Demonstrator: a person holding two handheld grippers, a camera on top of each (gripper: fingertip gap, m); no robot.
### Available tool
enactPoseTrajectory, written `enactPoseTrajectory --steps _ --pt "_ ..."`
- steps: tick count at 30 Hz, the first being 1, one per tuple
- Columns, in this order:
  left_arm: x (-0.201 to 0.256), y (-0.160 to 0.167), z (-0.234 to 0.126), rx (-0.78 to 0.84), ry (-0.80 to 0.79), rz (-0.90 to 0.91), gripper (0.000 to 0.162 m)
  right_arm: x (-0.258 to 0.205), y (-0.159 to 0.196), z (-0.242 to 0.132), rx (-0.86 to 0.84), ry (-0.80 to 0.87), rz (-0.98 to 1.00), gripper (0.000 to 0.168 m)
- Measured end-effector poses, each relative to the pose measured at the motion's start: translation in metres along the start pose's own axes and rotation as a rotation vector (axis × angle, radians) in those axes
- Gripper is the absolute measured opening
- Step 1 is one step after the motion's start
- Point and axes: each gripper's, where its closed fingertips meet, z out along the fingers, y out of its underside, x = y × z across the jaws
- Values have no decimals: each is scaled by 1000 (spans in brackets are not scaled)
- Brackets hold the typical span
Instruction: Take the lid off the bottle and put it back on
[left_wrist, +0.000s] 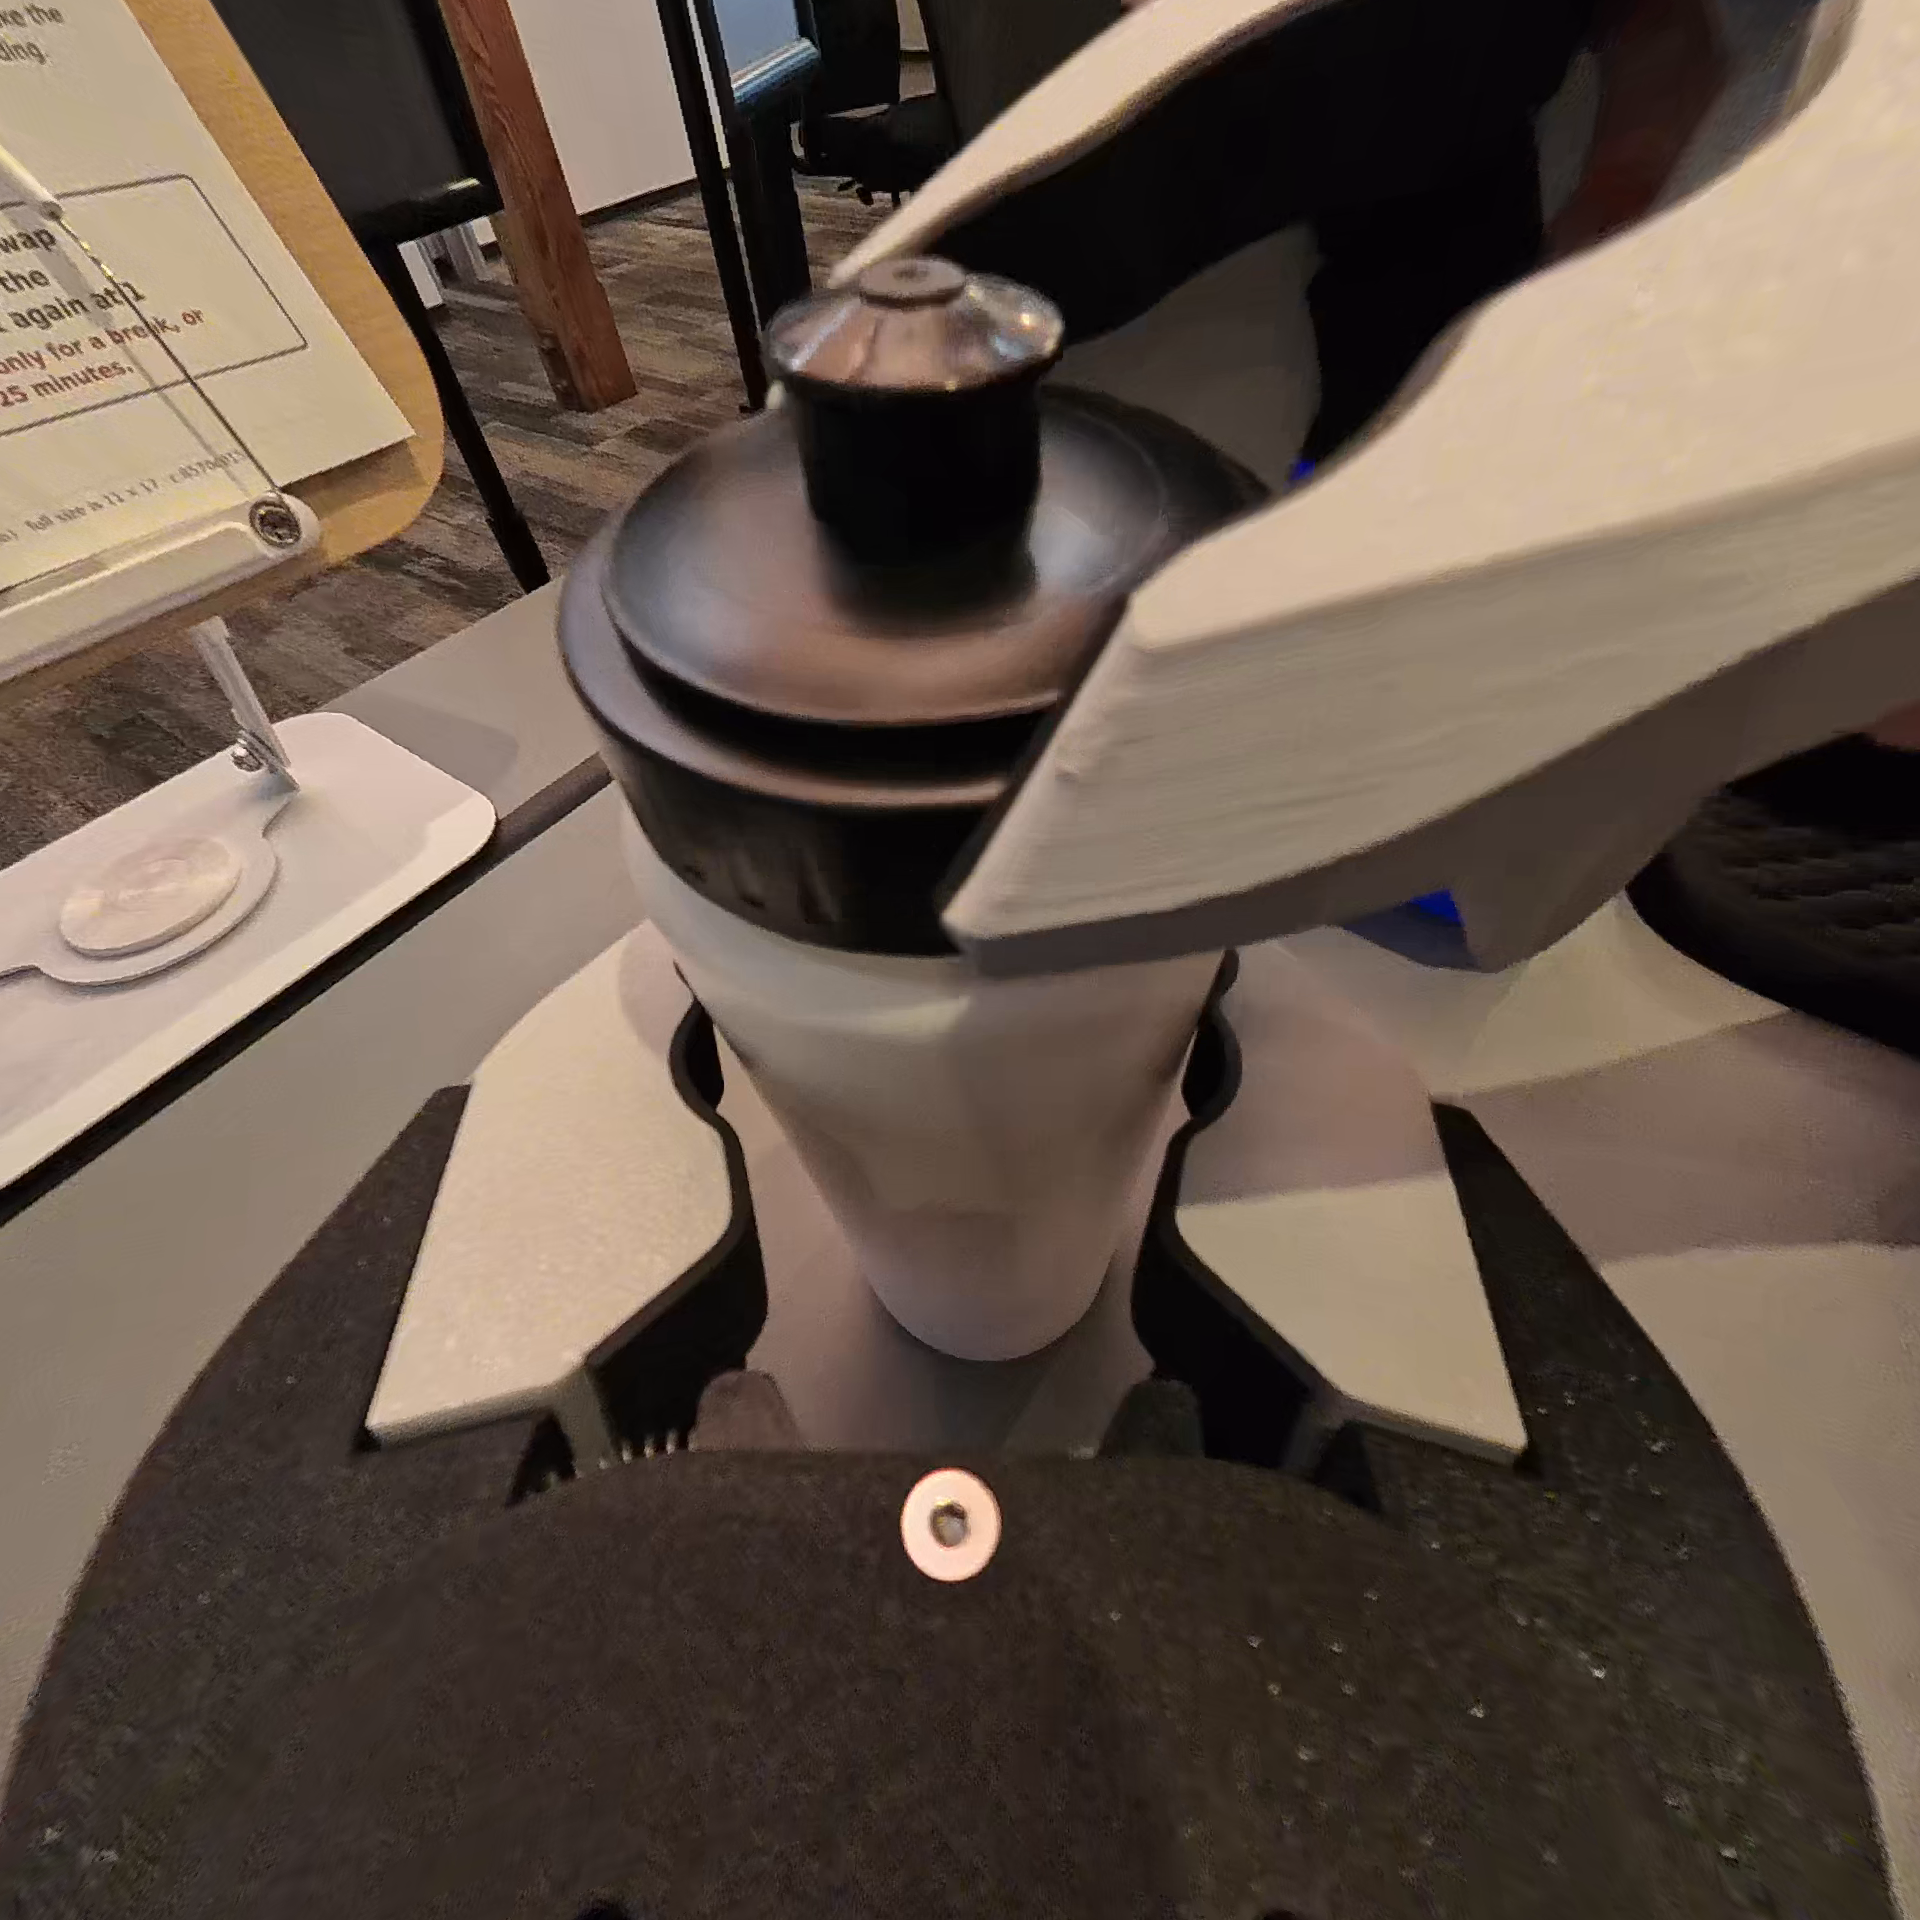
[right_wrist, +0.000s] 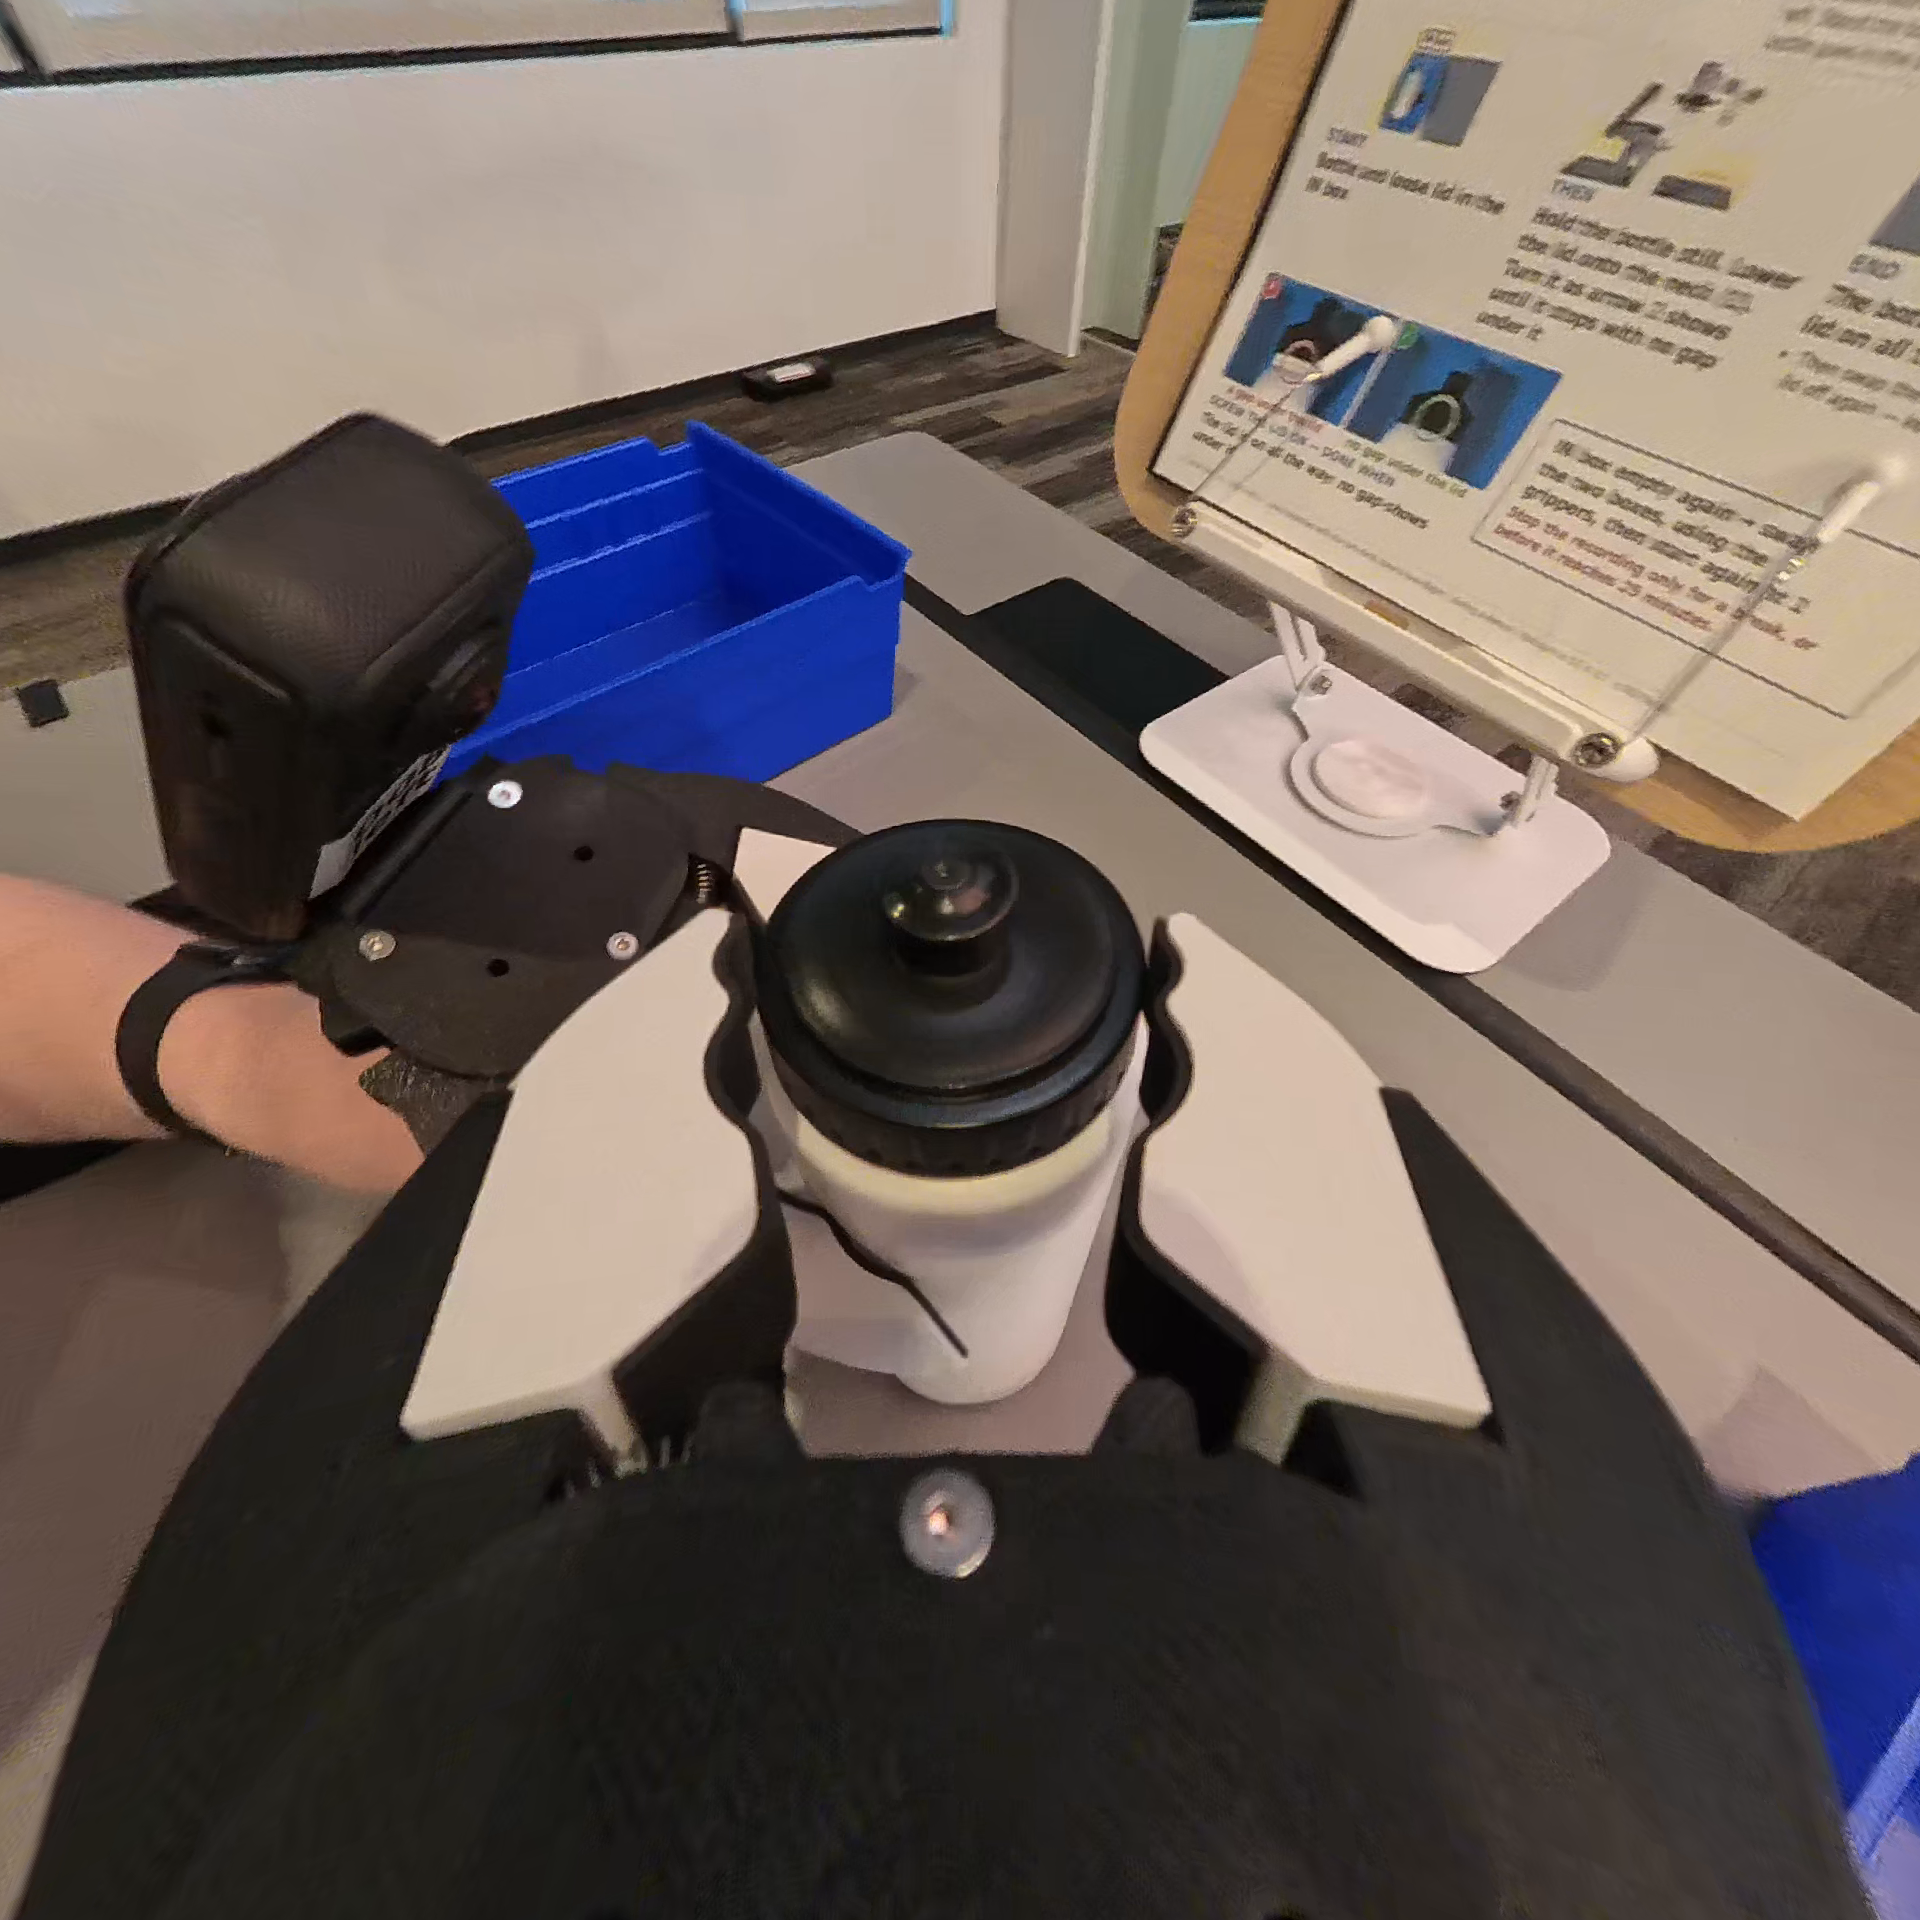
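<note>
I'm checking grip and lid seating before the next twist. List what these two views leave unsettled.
- Bottle base: hidden by the left gripper body in the left wrist view, by the right gripper body in the right wrist view.
- Lid far side: covered by a right gripper finger, left wrist view.
- Lid thread seating: hidden under the skirt, blurred.
- Blue bin interior: partly blocked by the left gripper's camera housing.

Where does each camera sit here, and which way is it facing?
Left wrist view: on the left gripper, level, side-on to the white bottle; own fingers show.
Right wrist view: on the right gripper, looking down at the black lid; own fingers, person's hand show.
Shared: bottle, lid, each other's gripper.
</note>
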Motion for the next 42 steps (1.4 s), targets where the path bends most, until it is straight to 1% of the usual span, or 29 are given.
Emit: enactPoseTrajectory --steps 4,6,8,10,12,15,17,19,23,26,28,31,35,37,39,40,42 --pt "11 1 -1 -7 80 65 89 -10 4 -8 -8 -243 -79 77" --pt "19 1 -2 -5 137 73 89 -12 7 -13 -3 -317 -92 76" --pt "19 1 -1 -5 146 65 89 -11 5 -12 15 -306 -105 75" --pt "14 1 -1 -8 113 51 89 -7 4 -8 2 -255 -70 75" --pt "7 1 2 -21 50 39 89 -1 4 -4 -15 -164 -18 75" --pt "-1 0 4 -26 -9 16 89 8 3 1 -7 19 53 76" --pt "-3 0 4 -28 -17 14 88 8 2 2 9 74 52 75" --pt "-2 1 3 -28 1 22 88 5 2 1 -1 20 38 76" --pt "3 2 0 -43 47 60 88 -5 2 -6 0 -199 7 76" --pt "7 3 -2 -47 80 90 88 -4 1 -9 31 -253 -17 81" --pt "9 2 -1 -42 92 107 88 -9 0 -9 52 -286 -46 73" --pt "7 0 2 -25 80 80 88 0 1 -6 13 -207 5 72" --pt "0 -3 10 8 25 33 88 17 1 -1 19 -1 146 72" --pt "-2 -4 12 22 12 28 88 19 0 -1 37 61 135 72" --pt "-2 -4 12 36 17 35 88 16 0 -1 29 23 115 72" --pt "-1 -4 11 35 26 38 88 13 0 -1 18 -32 93 72" --pt "1 -3 10 26 50 42 88 5 2 -4 -1 -167 35 80"
